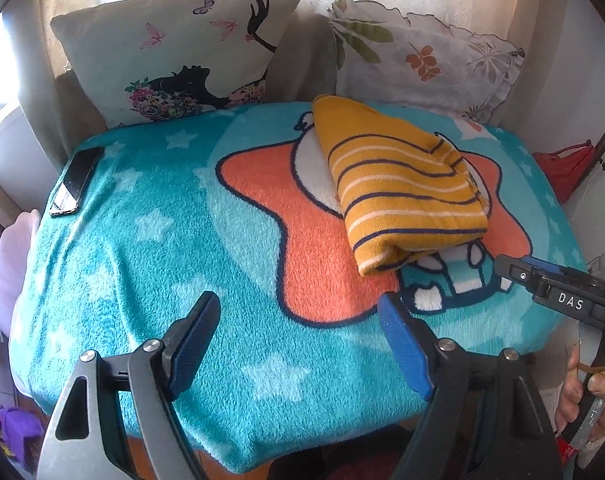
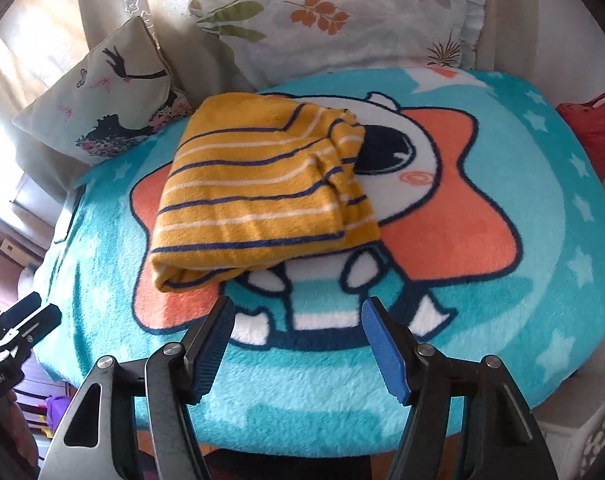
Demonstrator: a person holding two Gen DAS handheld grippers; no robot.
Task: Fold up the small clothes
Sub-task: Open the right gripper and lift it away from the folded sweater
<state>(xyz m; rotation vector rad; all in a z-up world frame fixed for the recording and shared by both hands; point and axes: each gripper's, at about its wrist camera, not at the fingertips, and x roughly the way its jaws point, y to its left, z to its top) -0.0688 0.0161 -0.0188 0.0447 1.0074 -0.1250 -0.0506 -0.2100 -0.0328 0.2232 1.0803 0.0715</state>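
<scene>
A small yellow garment with navy and white stripes [image 1: 402, 188] lies folded into a compact bundle on the turquoise cartoon blanket [image 1: 150, 264]. It also shows in the right wrist view [image 2: 258, 196], in front of my right gripper. My left gripper [image 1: 298, 312] is open and empty, low over the blanket, to the near left of the garment. My right gripper [image 2: 298, 316] is open and empty, just short of the garment's near edge. Its tip shows at the right of the left wrist view [image 1: 522, 272].
A black phone [image 1: 76, 180] lies at the blanket's far left edge. Two cushions, one with butterflies [image 1: 174, 48] and one with leaves [image 1: 422, 56], lean against the curtain behind. A red bag [image 1: 566, 164] sits off the right side.
</scene>
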